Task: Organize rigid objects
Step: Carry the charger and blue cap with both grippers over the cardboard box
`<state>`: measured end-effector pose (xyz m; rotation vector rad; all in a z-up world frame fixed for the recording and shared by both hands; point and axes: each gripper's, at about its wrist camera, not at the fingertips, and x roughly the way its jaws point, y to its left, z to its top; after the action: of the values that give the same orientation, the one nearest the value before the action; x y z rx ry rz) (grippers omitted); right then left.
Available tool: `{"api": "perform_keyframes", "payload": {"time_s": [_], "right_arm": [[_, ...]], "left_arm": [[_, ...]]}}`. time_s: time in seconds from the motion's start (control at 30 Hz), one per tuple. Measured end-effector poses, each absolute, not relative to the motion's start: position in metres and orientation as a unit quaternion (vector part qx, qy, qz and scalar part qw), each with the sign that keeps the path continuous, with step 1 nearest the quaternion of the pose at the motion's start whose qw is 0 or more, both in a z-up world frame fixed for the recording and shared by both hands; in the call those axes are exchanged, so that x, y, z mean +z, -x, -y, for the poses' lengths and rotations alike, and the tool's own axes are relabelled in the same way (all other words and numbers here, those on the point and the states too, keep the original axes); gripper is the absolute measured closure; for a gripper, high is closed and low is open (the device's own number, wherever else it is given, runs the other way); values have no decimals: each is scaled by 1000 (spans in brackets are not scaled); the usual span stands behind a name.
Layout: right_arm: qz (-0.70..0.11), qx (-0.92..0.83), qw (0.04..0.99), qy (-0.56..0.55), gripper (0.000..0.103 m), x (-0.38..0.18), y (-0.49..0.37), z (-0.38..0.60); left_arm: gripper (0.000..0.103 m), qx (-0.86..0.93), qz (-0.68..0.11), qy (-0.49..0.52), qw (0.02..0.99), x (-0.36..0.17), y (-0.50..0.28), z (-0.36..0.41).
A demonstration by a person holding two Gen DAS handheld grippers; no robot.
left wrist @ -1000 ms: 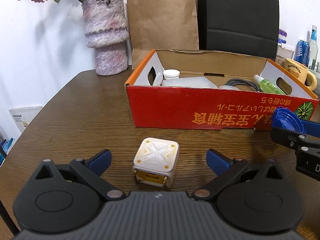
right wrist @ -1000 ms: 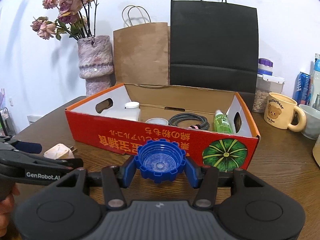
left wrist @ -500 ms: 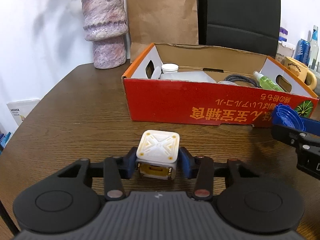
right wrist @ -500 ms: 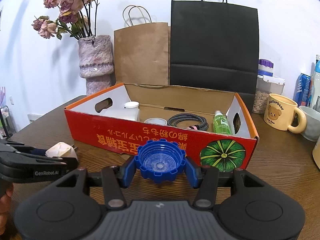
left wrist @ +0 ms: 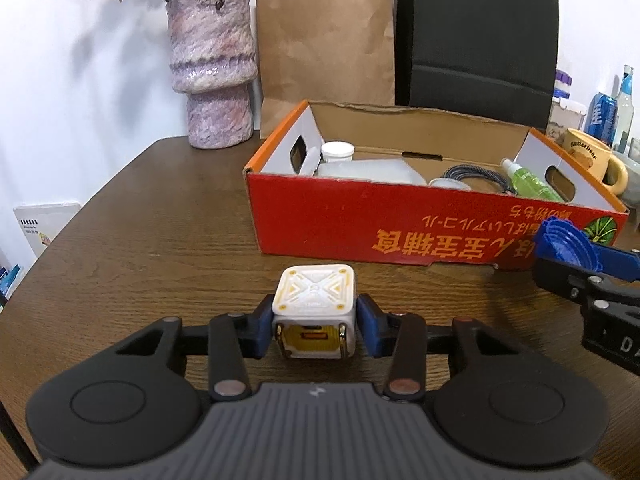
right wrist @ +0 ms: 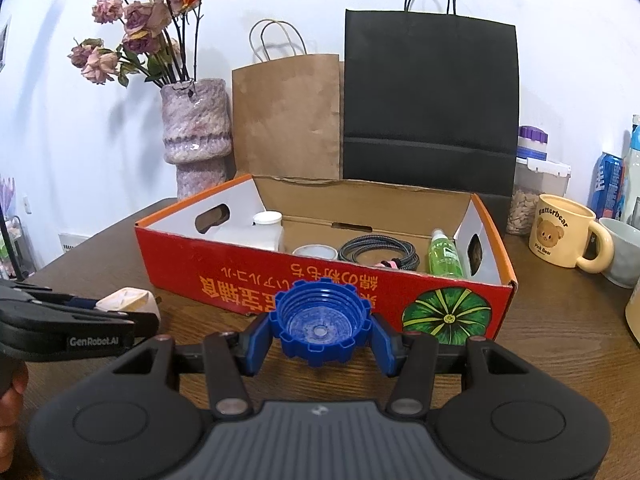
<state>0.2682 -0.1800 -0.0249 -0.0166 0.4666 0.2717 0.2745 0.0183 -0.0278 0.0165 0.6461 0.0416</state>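
A white cube with yellow trim (left wrist: pixel 314 300) stands on the brown table just in front of the red cardboard box (left wrist: pixel 400 232). My left gripper (left wrist: pixel 314 330) is closing on it, and its blue pads press both sides of the cube. From the right wrist view the cube (right wrist: pixel 126 300) shows beside the left gripper (right wrist: pixel 80 314) at the far left. My right gripper (right wrist: pixel 322 338) is shut on a blue ribbed screw cap (right wrist: pixel 322 318), held a little above the table before the box (right wrist: pixel 240 272). That cap (left wrist: pixel 566 246) also appears at the right of the left wrist view.
The box holds a white bottle (right wrist: pixel 266 228), a coiled cable (right wrist: pixel 378 252) and a green bottle (right wrist: pixel 442 254). Behind it stand a purple vase (right wrist: pixel 198 136), a brown bag (right wrist: pixel 286 116) and a black bag (right wrist: pixel 430 100). A yellow mug (right wrist: pixel 560 236) and cans stand on the right.
The left gripper's fingers swung in from wide open and closed onto the cube's sides. The right gripper kept still with the blue cap.
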Motion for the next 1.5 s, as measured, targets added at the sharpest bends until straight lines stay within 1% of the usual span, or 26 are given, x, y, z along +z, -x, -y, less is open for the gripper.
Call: {"api": "perform_keyframes", "payload": {"time_s": [0.73, 1.5], "right_arm": [[-175, 130, 976, -18, 52, 0, -278, 194], [-145, 112, 983, -17, 52, 0, -343, 216]], "left_arm": [[60, 8, -243, 0, 970, 18, -275, 14], [60, 0, -213, 4, 977, 30, -343, 48]]}}
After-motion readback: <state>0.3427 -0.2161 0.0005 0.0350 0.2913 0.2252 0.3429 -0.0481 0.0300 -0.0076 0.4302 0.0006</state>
